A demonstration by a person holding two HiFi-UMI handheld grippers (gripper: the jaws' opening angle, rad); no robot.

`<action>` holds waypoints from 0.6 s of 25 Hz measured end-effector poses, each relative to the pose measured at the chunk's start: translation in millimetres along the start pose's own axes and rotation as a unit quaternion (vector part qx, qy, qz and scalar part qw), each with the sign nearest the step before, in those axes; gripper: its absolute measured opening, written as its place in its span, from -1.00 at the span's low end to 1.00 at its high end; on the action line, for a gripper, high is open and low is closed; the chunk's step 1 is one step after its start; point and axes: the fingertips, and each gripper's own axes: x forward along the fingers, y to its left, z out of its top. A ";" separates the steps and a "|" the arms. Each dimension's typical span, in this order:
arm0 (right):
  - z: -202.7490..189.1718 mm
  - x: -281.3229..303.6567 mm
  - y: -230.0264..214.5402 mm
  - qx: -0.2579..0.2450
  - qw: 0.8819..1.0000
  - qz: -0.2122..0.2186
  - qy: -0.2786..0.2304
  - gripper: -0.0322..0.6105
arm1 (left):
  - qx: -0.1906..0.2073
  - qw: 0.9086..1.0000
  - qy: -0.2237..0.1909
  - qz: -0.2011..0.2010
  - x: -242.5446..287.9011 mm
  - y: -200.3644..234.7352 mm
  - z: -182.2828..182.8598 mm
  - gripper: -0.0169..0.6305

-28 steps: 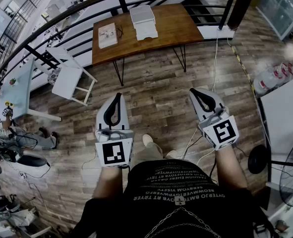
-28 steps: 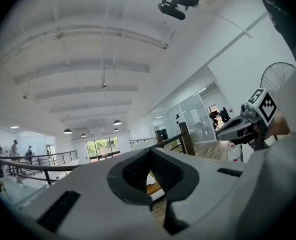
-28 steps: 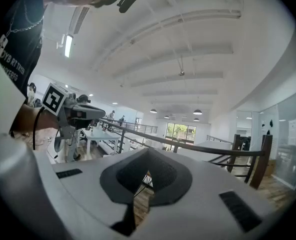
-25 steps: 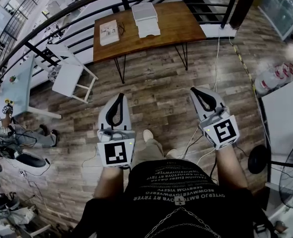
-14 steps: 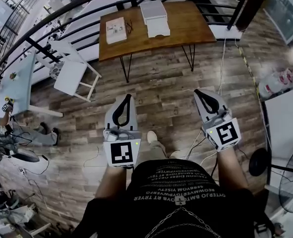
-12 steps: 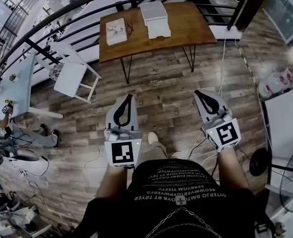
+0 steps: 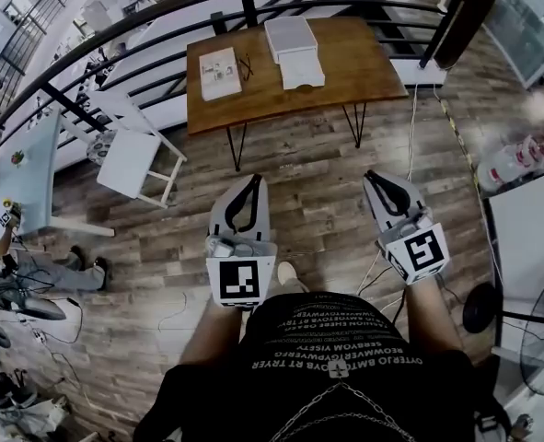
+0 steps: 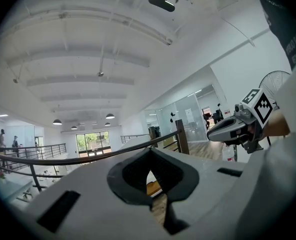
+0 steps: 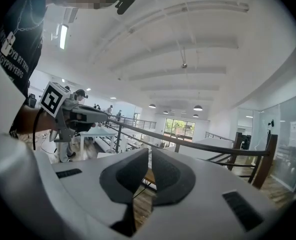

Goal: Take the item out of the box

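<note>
Box (image 7: 290, 37) on table (image 7: 350, 61), far ahead | left gripper (image 7: 255, 179), right gripper (image 7: 371, 175): jaws together, empty

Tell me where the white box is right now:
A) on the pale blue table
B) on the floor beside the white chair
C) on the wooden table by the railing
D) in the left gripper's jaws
C: the white box lies on the wooden table, well ahead of the left gripper and the right gripper, both of which are shut and empty.
</note>
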 end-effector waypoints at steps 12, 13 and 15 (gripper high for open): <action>11.1 69.2 12.0 0.006 1.000 -0.009 0.015 -0.59 | -0.026 1.000 0.009 -0.008 17.9 75.8 -25.4 -0.93; 11.0 71.7 13.0 0.008 1.000 -0.011 0.017 -0.59 | -0.027 1.000 0.013 -0.009 18.1 79.8 -28.9 -0.93; 9.5 75.6 15.0 0.010 1.000 -0.012 0.020 -0.58 | -0.028 0.999 0.016 -0.012 18.3 84.9 -33.3 -0.93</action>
